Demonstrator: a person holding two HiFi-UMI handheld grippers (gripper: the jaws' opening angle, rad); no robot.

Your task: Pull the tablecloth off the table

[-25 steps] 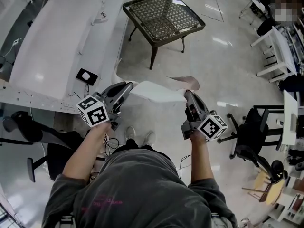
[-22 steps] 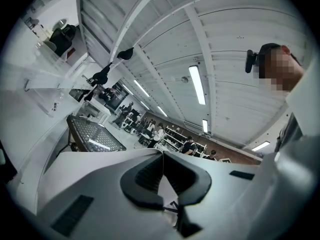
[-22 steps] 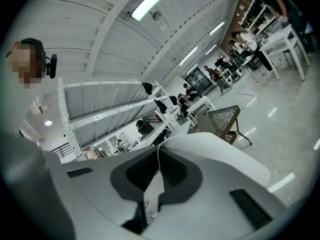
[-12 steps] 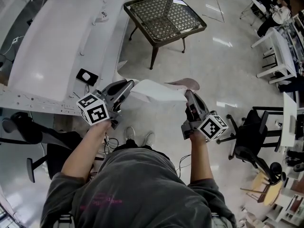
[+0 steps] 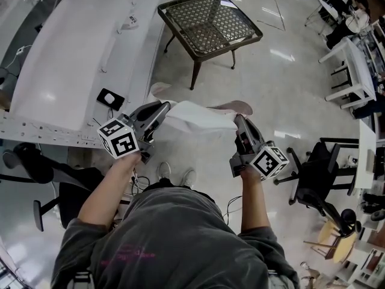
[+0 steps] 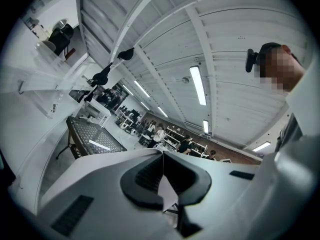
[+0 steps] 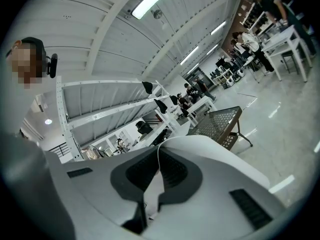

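In the middle of the frame, the left tool (image 5: pixel 161 111) and right tool (image 5: pixel 237 121) each pinch shut on an edge of the white tablecloth (image 5: pixel 195 116). It sags slack between them and looks light, soft and limp. It would likely slip, so corners and hems suit gripping. Beyond, at upper centre, the lattice-topped table (image 5: pixel 207 20) stands bare.

Matt white tablecloth (image 5: pixel 198 117), soft cloth; table (image 5: pixel 207 20) woven mesh; floor (image 5: pixel 277 89) glossy.
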